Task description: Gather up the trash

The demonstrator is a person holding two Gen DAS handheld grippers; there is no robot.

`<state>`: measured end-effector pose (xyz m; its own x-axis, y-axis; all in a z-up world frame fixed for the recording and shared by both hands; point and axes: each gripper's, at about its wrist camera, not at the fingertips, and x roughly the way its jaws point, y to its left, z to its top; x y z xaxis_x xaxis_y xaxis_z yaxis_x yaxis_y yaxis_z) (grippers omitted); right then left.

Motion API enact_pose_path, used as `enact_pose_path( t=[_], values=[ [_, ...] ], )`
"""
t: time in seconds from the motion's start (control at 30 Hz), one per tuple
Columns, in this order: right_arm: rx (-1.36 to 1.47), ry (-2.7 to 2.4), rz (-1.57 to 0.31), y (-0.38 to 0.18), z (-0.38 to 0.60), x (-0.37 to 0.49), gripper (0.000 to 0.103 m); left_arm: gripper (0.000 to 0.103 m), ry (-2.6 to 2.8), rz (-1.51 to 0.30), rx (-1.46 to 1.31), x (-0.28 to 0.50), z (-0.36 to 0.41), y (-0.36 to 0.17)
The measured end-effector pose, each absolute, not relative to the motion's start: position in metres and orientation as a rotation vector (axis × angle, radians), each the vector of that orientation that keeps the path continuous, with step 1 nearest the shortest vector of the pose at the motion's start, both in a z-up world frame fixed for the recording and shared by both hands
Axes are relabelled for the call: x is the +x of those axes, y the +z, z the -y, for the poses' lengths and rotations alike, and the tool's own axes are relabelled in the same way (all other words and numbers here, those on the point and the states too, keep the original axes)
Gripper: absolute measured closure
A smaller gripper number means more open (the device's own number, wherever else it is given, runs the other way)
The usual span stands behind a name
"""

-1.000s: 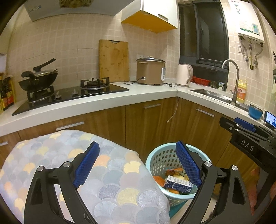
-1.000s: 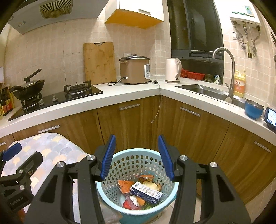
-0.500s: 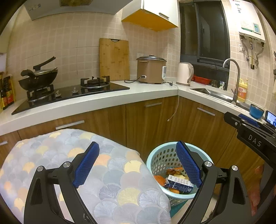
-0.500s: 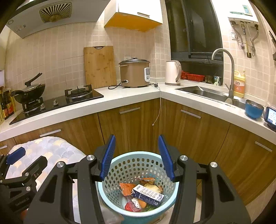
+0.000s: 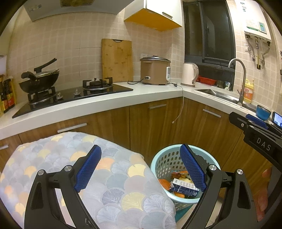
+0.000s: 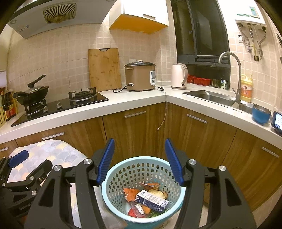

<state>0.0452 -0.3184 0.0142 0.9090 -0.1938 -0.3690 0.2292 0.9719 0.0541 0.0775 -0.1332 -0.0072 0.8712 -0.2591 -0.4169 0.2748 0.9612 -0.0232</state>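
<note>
The black body of the right gripper [image 6: 139, 160] shows in the left wrist view with white letters "DAS" on it. The yellow detergent bottle [image 6: 246, 90] by the steel sink [image 6: 209, 96] carries red characters too small to read. The blue-and-white carton [image 6: 152, 200] bears small print and a row of round marks, not legible.

The pale blue perforated plastic basket [image 6: 123, 178] stands on the floor in the corner of the wooden cabinets, just beside the stool covered in scallop-patterned fabric [image 5: 58, 155]. In it lie the carton, orange wrappers [image 6: 130, 193] and other scraps.

The right gripper's 2 blue pads are parting above the basket's rim, with nothing between them. The left gripper [image 5: 139, 169] stands wide apart and empty over the stool's edge.

Only the right wrist view shows the range hood's round vent [image 6: 57, 15] and the basket's whole inside. In the left wrist view its own blue pad [image 5: 192, 169] hides part of the basket.
</note>
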Motion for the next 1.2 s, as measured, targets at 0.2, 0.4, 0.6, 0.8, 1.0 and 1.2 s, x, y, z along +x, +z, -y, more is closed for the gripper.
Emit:
enact_pose_path(
  t=[0.2, 0.4, 0.6, 0.8, 1.0, 1.2],
  values=[
    [0.103, -0.218, -0.374, 0.013, 0.320, 0.046, 0.047, 0.015, -0.278, -0.445, 0.034, 0.081, 0.133, -0.010],
    [0.118, -0.216, -0.384, 0.010, 0.323, 0.047, 0.045, 0.014, -0.278, -0.445, 0.031, 0.079, 0.133, -0.010],
    [0.110, -0.214, -0.388, 0.008, 0.321, 0.048, 0.042, 0.013, -0.280, -0.445, 0.030, 0.080, 0.133, -0.009],
    [0.105, -0.213, -0.387, 0.007, 0.320, 0.047, 0.041, 0.011, -0.276, -0.449, 0.025, 0.081, 0.132, -0.009],
    [0.111, -0.212, -0.400, 0.004, 0.320, 0.050, 0.041, 0.011, -0.277, -0.459, 0.026, 0.081, 0.133, -0.011],
    [0.120, -0.211, -0.403, 0.004, 0.323, 0.050, 0.041, 0.011, -0.273, -0.461, 0.023, 0.080, 0.133, -0.012]
  ],
)
